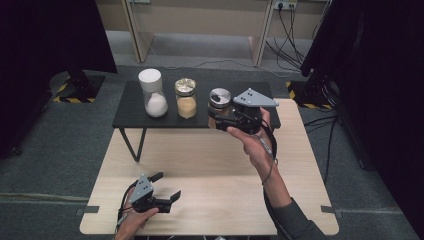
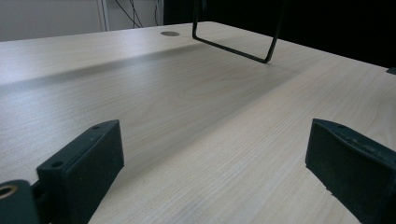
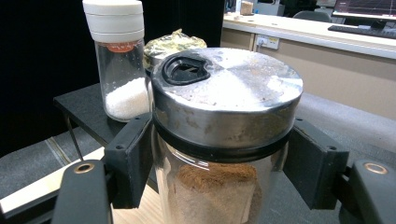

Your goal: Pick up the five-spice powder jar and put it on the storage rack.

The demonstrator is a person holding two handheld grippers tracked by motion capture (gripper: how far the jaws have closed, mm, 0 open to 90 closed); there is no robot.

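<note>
A glass jar of brown powder with a steel lid (image 1: 220, 96) stands at the front right of a small black shelf (image 1: 131, 107). My right gripper (image 1: 218, 119) is shut on it, with one jaw pressed on each side just under the lid (image 3: 224, 88). My right gripper (image 3: 219, 170) reaches it from the right, held in a hand. My left gripper (image 1: 167, 186) rests open near the front left of the wooden table (image 1: 210, 170). Its jaws stand wide apart over bare wood in the left gripper view (image 2: 215, 154).
On the shelf to the left stand a white-lidded jar of white grains (image 1: 152, 95) (image 3: 119, 70) and a gold-lidded jar of tan powder (image 1: 186, 98) (image 3: 173, 43). The shelf's black wire leg (image 2: 233, 49) stands on the table. Cables lie on the grey floor beyond.
</note>
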